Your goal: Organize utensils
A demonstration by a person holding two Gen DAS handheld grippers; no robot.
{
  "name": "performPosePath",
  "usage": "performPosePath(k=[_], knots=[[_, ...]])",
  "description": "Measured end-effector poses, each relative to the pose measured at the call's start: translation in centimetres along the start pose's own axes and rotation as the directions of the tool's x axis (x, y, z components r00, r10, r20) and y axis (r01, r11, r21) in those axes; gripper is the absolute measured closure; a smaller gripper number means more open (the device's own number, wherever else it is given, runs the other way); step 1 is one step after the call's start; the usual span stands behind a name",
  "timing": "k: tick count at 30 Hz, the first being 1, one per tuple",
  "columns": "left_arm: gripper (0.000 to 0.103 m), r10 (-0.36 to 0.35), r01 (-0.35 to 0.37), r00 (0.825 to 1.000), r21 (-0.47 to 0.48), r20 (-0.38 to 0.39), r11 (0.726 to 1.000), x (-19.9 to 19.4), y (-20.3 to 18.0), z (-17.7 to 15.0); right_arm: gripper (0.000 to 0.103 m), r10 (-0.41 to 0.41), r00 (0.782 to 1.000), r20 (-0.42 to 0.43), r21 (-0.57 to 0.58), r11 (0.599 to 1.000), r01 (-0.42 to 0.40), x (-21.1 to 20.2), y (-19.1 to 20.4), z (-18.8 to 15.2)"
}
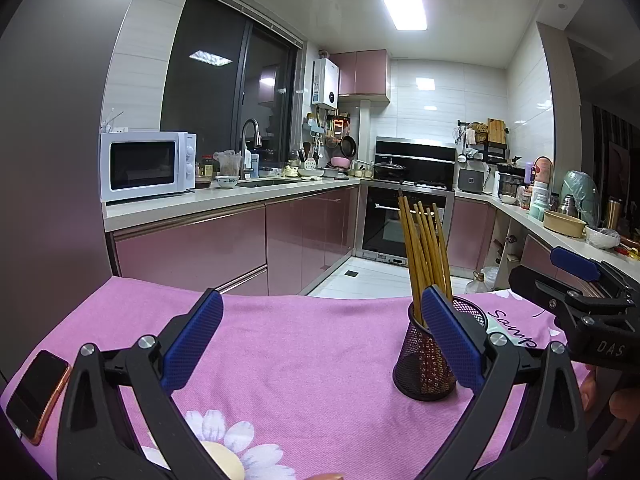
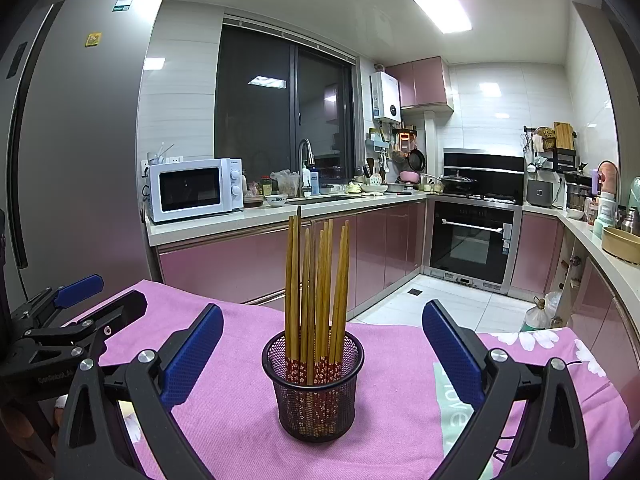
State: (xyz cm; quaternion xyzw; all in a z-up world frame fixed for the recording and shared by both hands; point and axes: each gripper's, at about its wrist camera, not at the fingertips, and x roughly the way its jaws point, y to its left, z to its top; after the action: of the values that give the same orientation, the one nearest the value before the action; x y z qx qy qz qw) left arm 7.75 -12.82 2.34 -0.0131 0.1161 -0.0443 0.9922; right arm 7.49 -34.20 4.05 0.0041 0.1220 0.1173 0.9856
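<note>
- The right gripper [image 2: 322, 344] has its fingers spread wide and empty, either side of the cup [image 2: 313, 388].
- The left gripper [image 1: 322, 330] is also wide apart, holding nothing.
- The chopsticks [image 2: 316, 292] stand upright in the cup on the pink cloth [image 2: 240, 408].

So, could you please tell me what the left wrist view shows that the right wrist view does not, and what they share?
Only the left wrist view shows a dark phone in an orange case lying at the left edge of the pink cloth. Only the right wrist view shows the tall grey fridge and the red patterned lower ends of the chopsticks. Both show the black mesh cup holding upright wooden chopsticks on the pink flowered cloth, with the left gripper and right gripper open and empty.
</note>
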Motion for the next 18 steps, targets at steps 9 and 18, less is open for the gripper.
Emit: performPosePath(k=[9,18], knots=[[0.005,0.014,-0.014,1.0,0.033,0.018,0.999,-0.5,-0.3,-0.3,0.007,0.001,1.0,-0.004,0.0,1.0,-0.001,0.1,0.0,0.0],[0.005,0.035,-0.035,0.993,0.007,-0.108,0.999,1.3,1.7,-0.8,0.007,-0.039,0.993,-0.113,0.033,0.999,0.043,0.7,-2.8,-1.3]])
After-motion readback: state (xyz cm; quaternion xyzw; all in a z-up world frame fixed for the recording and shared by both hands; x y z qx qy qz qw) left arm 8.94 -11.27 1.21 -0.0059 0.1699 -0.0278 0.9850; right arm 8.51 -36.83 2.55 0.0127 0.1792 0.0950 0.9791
